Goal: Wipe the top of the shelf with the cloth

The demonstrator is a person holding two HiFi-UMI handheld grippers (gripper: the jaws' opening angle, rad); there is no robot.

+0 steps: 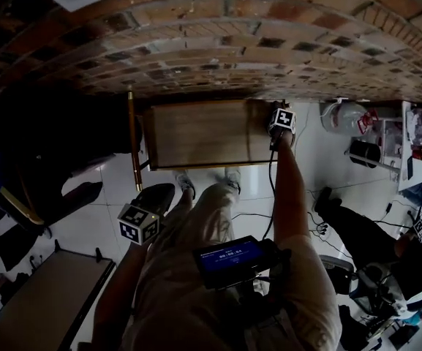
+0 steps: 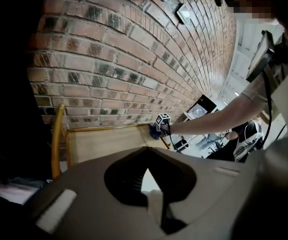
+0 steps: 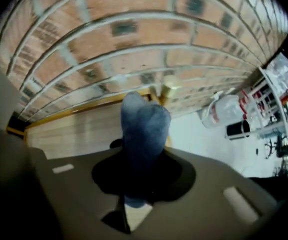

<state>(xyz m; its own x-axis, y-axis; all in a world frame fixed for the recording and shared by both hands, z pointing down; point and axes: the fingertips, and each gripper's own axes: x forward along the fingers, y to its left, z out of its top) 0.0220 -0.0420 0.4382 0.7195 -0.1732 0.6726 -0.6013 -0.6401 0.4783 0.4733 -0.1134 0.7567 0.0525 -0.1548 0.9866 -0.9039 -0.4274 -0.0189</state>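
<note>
Wiping is judged to be under way at the shelf's right end. The left gripper (image 2: 146, 176), held low beside the person's leg and well short of the shelf, has its jaws together with nothing between them. The right gripper (image 3: 134, 199), on an outstretched arm, is clamped on the blue cloth (image 3: 143, 129) at the right rear corner of the shelf top (image 1: 196, 131). The cloth projects lengthwise out of the jaws, pointing toward the brick wall (image 1: 218, 42). The next move calls for a leftward sweep along the shelf's long axis, parallel to the wall.

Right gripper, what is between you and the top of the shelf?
Only the blue cloth, clamped in the right gripper and held over the shelf top near its corner. The right gripper view shows it.
</note>
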